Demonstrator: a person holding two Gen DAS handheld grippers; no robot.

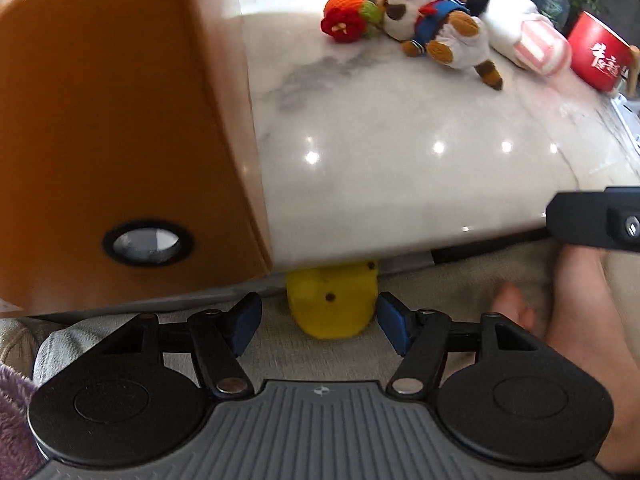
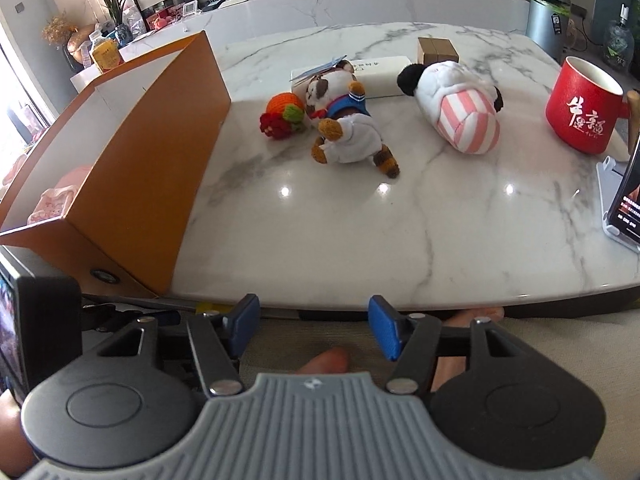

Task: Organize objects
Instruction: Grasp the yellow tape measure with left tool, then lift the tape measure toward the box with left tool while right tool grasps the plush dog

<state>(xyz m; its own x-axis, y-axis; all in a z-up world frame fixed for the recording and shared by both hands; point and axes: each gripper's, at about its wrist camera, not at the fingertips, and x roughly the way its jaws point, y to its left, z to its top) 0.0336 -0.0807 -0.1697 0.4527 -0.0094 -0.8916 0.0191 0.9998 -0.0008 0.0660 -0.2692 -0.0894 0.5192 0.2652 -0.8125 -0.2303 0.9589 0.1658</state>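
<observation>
An open orange box [image 2: 132,168] stands on the left of the marble table [image 2: 340,240], with pink items inside; it fills the left of the left wrist view [image 1: 120,128]. A raccoon plush [image 2: 344,120], a knitted orange-and-red toy [image 2: 282,118] and a white plush with pink stripes [image 2: 456,108] lie at the table's middle; they also show in the left wrist view: raccoon [image 1: 436,24], knitted toy [image 1: 346,18]. My left gripper [image 1: 318,320] is open below the table's front edge, either side of a yellow object [image 1: 332,300] under the table. My right gripper [image 2: 314,324] is open and empty before the front edge.
A red mug [image 2: 584,108] stands at the right, a phone on a stand [image 2: 624,200] at the right edge. A white flat box [image 2: 384,76] and a small brown box [image 2: 438,50] lie behind the plushes. Bare feet [image 1: 580,300] rest on the carpet below.
</observation>
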